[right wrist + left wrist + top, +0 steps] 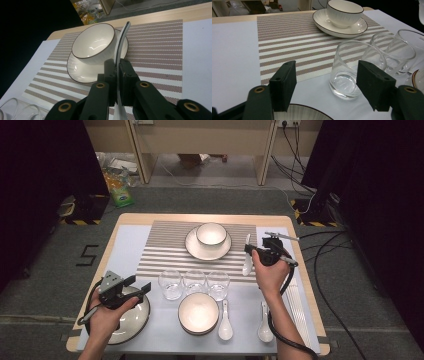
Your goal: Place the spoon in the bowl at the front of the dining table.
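Bowl (93, 45) empty on saucer (82, 71) | glasses (348, 70) empty | right gripper (117, 72) clamps white spoon (121, 40) | left gripper (327, 82) jaws apart, nothing between, over plate (131, 322)

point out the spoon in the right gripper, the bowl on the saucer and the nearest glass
spoon (121, 37), right gripper view, on its handle above the fingers
bowl (93, 42), right gripper view, on its inner wall
nearest glass (348, 72), left gripper view, on its side wall
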